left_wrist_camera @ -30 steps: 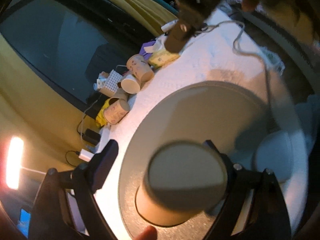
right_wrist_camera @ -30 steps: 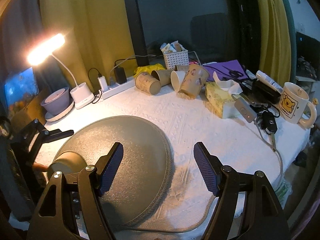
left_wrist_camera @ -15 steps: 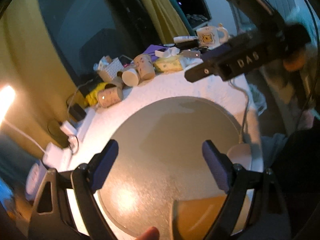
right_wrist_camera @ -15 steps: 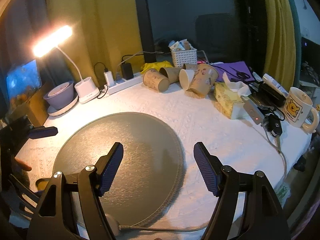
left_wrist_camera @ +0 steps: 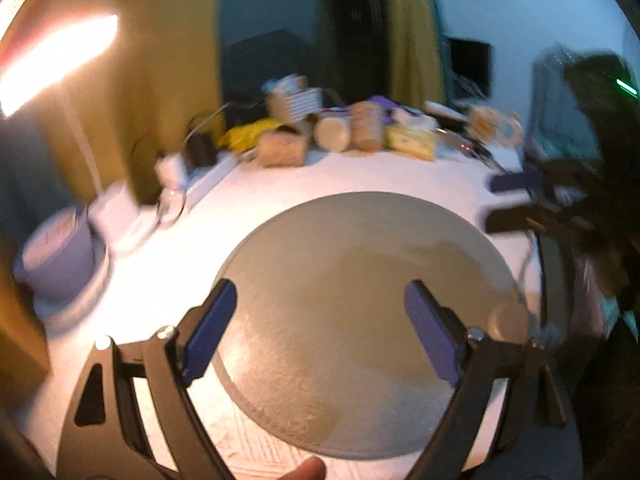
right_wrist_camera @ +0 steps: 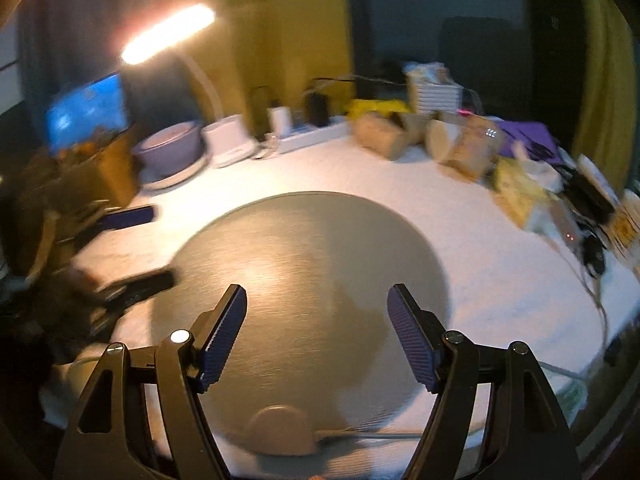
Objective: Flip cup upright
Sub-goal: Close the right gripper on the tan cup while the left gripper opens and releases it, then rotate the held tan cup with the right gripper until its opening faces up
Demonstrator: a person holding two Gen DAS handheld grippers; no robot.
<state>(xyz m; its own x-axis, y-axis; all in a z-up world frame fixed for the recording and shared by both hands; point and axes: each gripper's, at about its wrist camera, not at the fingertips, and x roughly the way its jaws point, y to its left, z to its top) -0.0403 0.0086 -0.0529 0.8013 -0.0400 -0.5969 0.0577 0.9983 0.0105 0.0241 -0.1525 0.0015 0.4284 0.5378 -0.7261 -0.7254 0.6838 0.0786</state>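
Both views are motion-blurred. My left gripper (left_wrist_camera: 320,332) is open and empty above the round grey mat (left_wrist_camera: 360,280). My right gripper (right_wrist_camera: 318,332) is open and empty above the same mat (right_wrist_camera: 304,264). No cup stands on the mat in either view. Several paper cups (left_wrist_camera: 332,136) lie in a cluster at the table's far edge, and they also show in the right wrist view (right_wrist_camera: 440,144). The right gripper's dark fingers (left_wrist_camera: 516,200) show at the right of the left wrist view. The left gripper's fingers (right_wrist_camera: 132,216) show at the left of the right wrist view.
A lit desk lamp (right_wrist_camera: 168,40), a purple bowl (right_wrist_camera: 172,148) and a white power strip (right_wrist_camera: 308,136) stand at the back left. A tissue box (right_wrist_camera: 516,188), cables and a mug (right_wrist_camera: 624,228) crowd the right side. A round puck with a cable (right_wrist_camera: 280,428) sits at the mat's near edge.
A second ago my left gripper was shut on a paper cup. It has since opened, the cup has left view, and the gripper has swung to face the far table edge.
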